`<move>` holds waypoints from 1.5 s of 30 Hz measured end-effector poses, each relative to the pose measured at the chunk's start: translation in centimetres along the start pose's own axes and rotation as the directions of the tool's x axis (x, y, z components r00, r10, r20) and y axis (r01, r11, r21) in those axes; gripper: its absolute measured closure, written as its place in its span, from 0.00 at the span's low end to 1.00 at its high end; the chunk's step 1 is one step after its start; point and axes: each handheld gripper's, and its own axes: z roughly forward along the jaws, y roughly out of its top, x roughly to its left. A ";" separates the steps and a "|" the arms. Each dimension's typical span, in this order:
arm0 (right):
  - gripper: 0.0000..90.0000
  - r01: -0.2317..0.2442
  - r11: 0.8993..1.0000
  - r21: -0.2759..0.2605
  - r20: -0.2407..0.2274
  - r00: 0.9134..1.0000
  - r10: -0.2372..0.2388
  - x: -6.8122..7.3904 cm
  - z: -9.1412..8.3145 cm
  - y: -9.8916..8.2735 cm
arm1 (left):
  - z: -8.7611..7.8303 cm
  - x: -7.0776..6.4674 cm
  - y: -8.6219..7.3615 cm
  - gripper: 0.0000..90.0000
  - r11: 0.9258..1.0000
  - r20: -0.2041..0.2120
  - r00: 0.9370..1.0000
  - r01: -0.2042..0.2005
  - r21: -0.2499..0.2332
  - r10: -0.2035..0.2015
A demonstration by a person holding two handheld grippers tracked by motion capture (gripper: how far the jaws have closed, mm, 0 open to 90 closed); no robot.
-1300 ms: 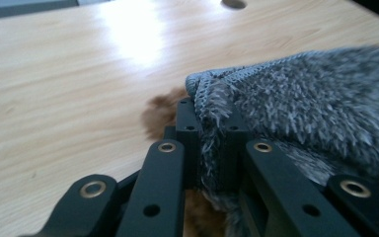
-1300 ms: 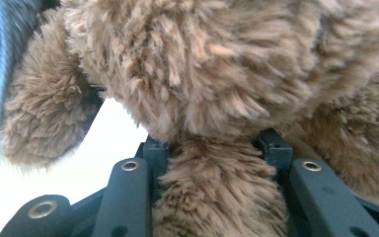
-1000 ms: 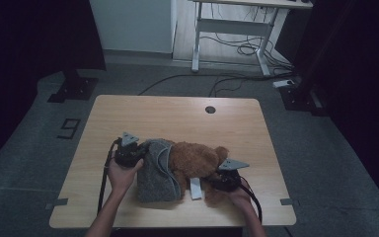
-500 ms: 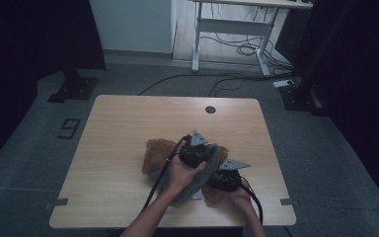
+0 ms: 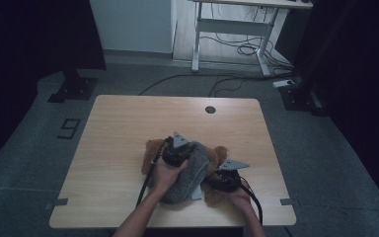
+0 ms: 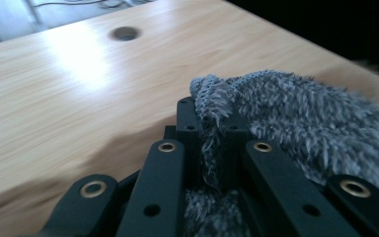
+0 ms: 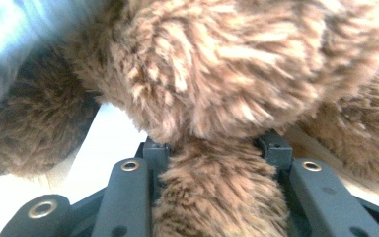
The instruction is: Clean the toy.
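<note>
A brown teddy bear lies on the wooden table, mostly under a grey fuzzy cloth. My left gripper sits on top of the bear's middle. In the left gripper view this gripper is shut on an edge of the grey cloth. My right gripper is at the bear's right side near the front edge. The right gripper view shows the right gripper shut on a furry limb of the bear, with the grey cloth at upper left.
A round cable hole marks the table's far edge, and the same hole appears in the left gripper view. Bare tabletop stretches left and behind the bear. On the floor beyond stand a desk frame, cables and dark stands.
My left hand has swung from the bear's left side rightward over it, dragging the grey cloth along. The bear's left part is now uncovered. The right hand has stayed put.
</note>
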 end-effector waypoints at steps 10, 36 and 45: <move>0.66 0.014 1.000 -0.003 -0.005 1.000 -0.014 0.3 0.2 0.1 | -4.0 4.9 -2.8 0.92 0.997 -0.081 0.995 0.062 -0.039 -0.065; 0.66 -0.022 1.000 0.013 -0.013 1.000 0.022 0.0 0.2 0.1 | -10.8 6.3 0.9 0.92 0.980 -0.023 0.992 0.115 -0.162 -0.121; 0.66 -0.025 1.000 0.014 -0.015 1.000 0.026 -0.1 0.2 0.1 | -4.7 -2.0 7.2 0.92 0.991 0.090 0.995 -0.021 -0.134 0.034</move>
